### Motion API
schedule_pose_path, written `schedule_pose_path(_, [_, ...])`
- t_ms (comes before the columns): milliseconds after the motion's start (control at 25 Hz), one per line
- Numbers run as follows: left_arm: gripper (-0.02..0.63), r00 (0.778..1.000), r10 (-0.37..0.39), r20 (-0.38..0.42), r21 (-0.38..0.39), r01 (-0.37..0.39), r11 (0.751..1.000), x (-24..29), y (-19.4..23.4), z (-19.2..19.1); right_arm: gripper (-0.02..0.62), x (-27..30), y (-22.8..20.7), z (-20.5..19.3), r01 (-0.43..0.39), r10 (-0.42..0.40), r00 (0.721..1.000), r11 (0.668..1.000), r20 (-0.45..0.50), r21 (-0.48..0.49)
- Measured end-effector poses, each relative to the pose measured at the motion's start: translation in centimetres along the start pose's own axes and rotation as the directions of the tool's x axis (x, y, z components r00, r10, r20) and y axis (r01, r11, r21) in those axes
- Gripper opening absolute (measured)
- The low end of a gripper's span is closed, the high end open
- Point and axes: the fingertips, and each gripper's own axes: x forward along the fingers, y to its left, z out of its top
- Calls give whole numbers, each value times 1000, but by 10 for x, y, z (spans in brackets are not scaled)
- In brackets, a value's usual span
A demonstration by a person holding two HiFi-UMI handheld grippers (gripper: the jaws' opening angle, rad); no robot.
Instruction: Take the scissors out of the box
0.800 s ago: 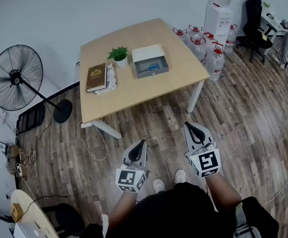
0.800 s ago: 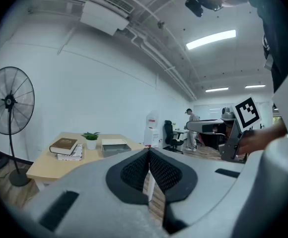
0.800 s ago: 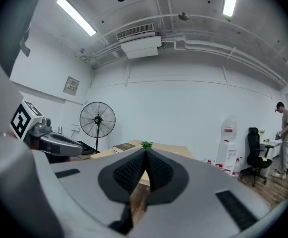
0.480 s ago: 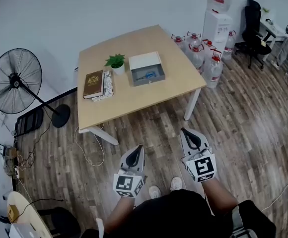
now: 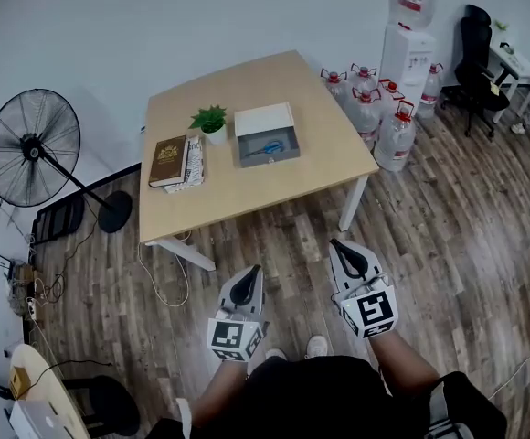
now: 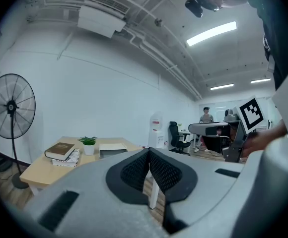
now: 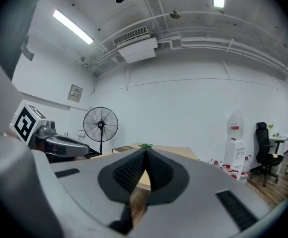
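Observation:
An open grey box (image 5: 267,141) stands on the wooden table (image 5: 247,186), its white lid tipped back. Blue-handled scissors (image 5: 270,146) lie inside it. I stand well back from the table. My left gripper (image 5: 247,275) and right gripper (image 5: 343,250) hang over the floor in front of me, both shut with nothing between the jaws. In the left gripper view the box (image 6: 112,148) shows far off behind the closed left gripper (image 6: 148,153). The closed right gripper (image 7: 145,153) covers most of the table in the right gripper view.
A brown book (image 5: 167,160) on a stack of papers and a small potted plant (image 5: 211,122) sit left of the box. A floor fan (image 5: 33,150) stands to the left. Water bottles (image 5: 388,124) and a dispenser (image 5: 405,39) stand right of the table. Cables lie on the floor.
The table has shifted slightly left and down in the head view. Both grippers sit a little lower in the picture, still shut.

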Motion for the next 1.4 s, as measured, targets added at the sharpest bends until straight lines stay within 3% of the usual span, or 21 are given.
schedule_pose_path(240, [0, 1000, 8, -13, -2, -8, 1000, 28, 2, -2, -6, 22, -29, -6, -8, 8, 1000, 1000, -8, 19])
schedule_pose_path(440, [0, 1000, 24, -8, 7, -24, 1000, 58, 28, 5, -6, 61, -49, -6, -10, 10, 1000, 1000, 4, 25])
schedule_pose_path(920, [0, 1000, 9, -7, 16, -8, 1000, 149, 134, 26, -6, 200, -73, -2, -20, 19, 999, 1000, -36, -24])
schedule_pose_path(1120, [0, 1000, -13, -2, 12, 13, 1000, 189, 177, 39, -6, 254, -76, 12, -5, 5, 1000, 997, 0, -79])
schedule_pose_path(1400, [0, 999, -40, 0, 16, 40, 999, 234, 233, 47, -6, 323, -77, 18, -29, 28, 1000, 997, -6, -77])
